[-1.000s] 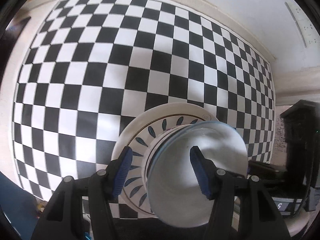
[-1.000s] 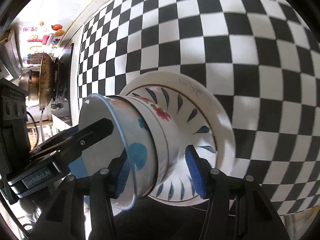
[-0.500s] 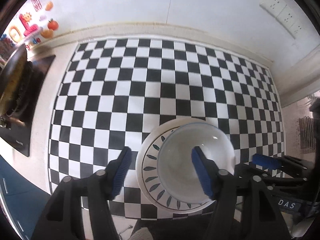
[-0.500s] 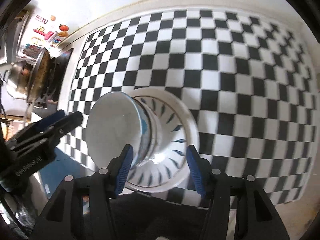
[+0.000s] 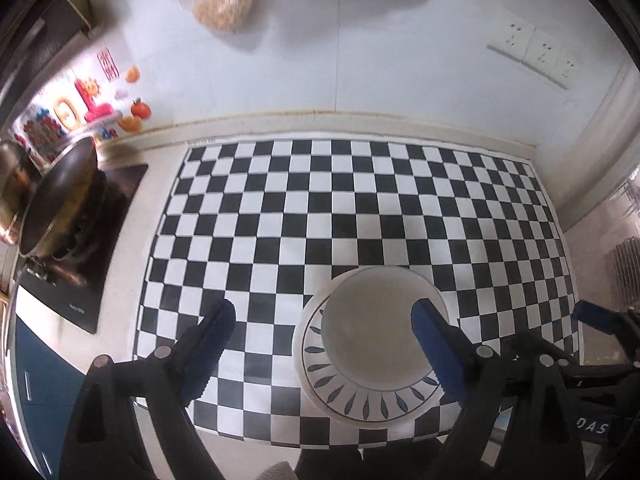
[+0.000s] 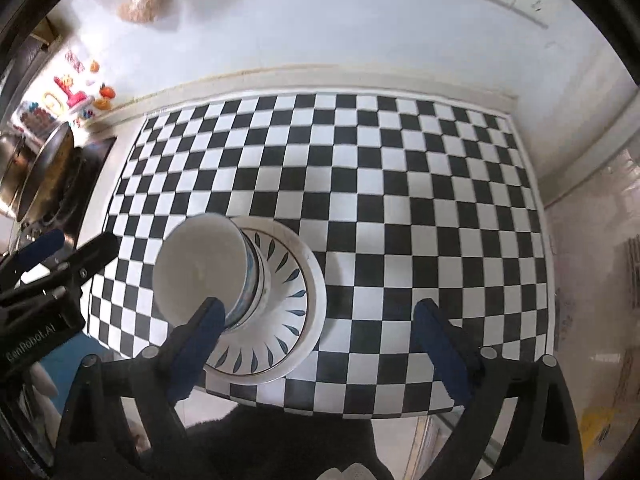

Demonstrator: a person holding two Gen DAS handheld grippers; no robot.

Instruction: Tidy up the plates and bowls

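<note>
While both grippers hang above the checkered mat (image 5: 360, 216), jaws opening and holding nothing, stacked bowls (image 6: 208, 276) sit in a leaf-patterned plate (image 6: 288, 284) near the mat's front edge; left gripper (image 5: 320, 344), right gripper (image 6: 320, 340) spread wide.

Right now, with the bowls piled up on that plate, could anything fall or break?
Maybe. The white bowls sit stacked on the white plate with blue leaf marks, so the tall pile could tip if bumped. The plate rests close to the front edge of the black-and-white checkered mat, where a nudge might push it off. The left gripper and right gripper are opening just above, and could clip a rim.
</note>
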